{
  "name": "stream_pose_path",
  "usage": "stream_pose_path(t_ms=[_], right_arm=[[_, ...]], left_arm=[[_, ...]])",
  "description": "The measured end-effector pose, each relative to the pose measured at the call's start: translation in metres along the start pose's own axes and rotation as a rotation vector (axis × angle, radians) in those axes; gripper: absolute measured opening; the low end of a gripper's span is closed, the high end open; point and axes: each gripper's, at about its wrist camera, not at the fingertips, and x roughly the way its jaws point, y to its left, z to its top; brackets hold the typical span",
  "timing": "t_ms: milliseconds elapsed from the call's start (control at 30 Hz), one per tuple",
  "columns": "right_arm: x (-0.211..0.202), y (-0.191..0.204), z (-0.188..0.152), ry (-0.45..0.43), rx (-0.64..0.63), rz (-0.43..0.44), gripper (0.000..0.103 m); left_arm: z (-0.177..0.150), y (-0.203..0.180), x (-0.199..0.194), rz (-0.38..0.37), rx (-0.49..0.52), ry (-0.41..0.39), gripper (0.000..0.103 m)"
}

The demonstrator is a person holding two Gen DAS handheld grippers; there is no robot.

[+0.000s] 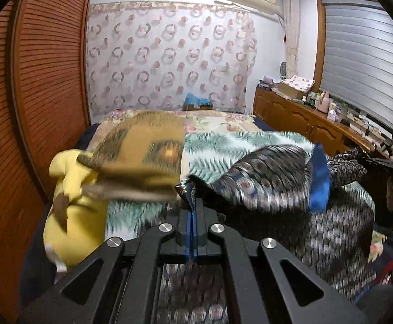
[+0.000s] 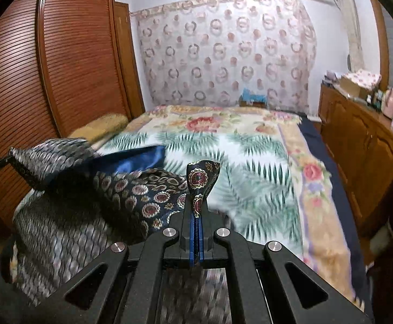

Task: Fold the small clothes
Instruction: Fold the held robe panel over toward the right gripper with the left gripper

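Dark navy silky garment patterned with round red-and-gold medallions and lined in bright blue (image 2: 142, 189), strung between two grips above the bed, one corner nipped in each tool so the cloth hangs spread and, by the look of it, ready to be laid flat or doubled over. Left gripper (image 1: 192, 202) pressed together on a small corner of the fabric; right gripper (image 2: 196, 208) likewise pinching a corner that sticks up past its tips like a bow. Bulk of the garment sagging onto the white bedspread printed with green fern leaves and pink flowers (image 2: 250, 151). Off to the left, a mustard-brown folded blanket (image 1: 142, 148) over a yellow plush toy (image 1: 72, 205), kept apart from the working space. Much smeared by motion blur; garment type impossible to tell; lower hem hidden beneath the gripper bodies; holding hands barely in view at the frame edges
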Motion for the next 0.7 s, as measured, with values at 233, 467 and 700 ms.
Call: stream_pose_path(t_ms=[233, 467, 700], right_arm=[[-0.051, 0.003, -0.031, 0.054, 0.034, 0.001, 0.001], [-0.097, 0.019, -0.040, 0.112, 0.004, 0.004, 0.002], [-0.092, 0.039, -0.051, 0.195, -0.030, -0.019, 0.002]], left_arm=[[-0.033, 0.014, -0.029, 0.015, -0.081, 0.002, 0.002], [-0.048, 0.019, -0.046, 0.025, -0.102, 0.008, 0.002], [-0.056, 0.017, -0.034, 0.060, -0.079, 0.046, 0.002]])
